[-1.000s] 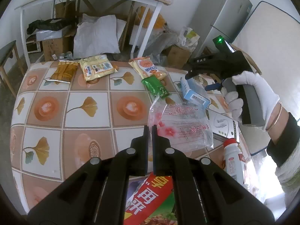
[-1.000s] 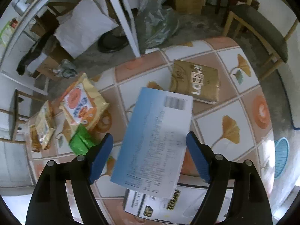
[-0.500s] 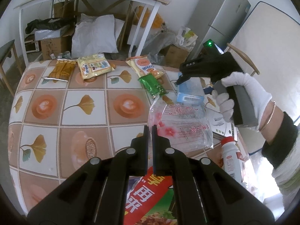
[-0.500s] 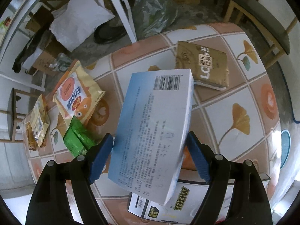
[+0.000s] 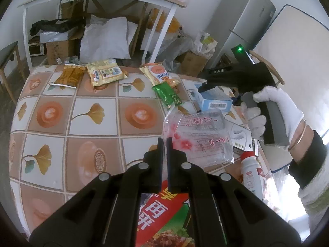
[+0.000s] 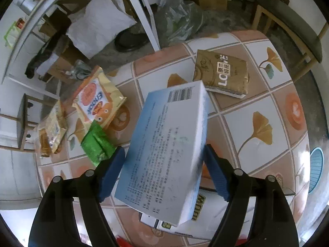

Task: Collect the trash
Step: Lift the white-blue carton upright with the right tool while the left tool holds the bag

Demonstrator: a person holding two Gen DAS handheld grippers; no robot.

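Note:
My left gripper (image 5: 164, 142) is shut on the edge of a clear plastic bag (image 5: 203, 138) with red print, held up over the tiled table (image 5: 72, 123). My right gripper (image 6: 164, 160) is shut on a light blue box (image 6: 166, 144) with a barcode, held in the air above the table. In the left wrist view the right gripper (image 5: 205, 86) holds the blue box (image 5: 216, 101) just above the bag's open top.
Snack wrappers lie on the table: an orange-and-white one (image 6: 96, 103), a green one (image 6: 96, 144), yellow ones (image 5: 103, 74), a gold pack (image 6: 222, 76). A white box (image 6: 197, 210), a white bottle (image 5: 251, 175) and a red packet (image 5: 156, 212) lie near me. A chair (image 6: 287, 24) stands beyond.
The right gripper has carried the blue box down and toward the bag's opening, tilting it. The left gripper has kept the bag still.

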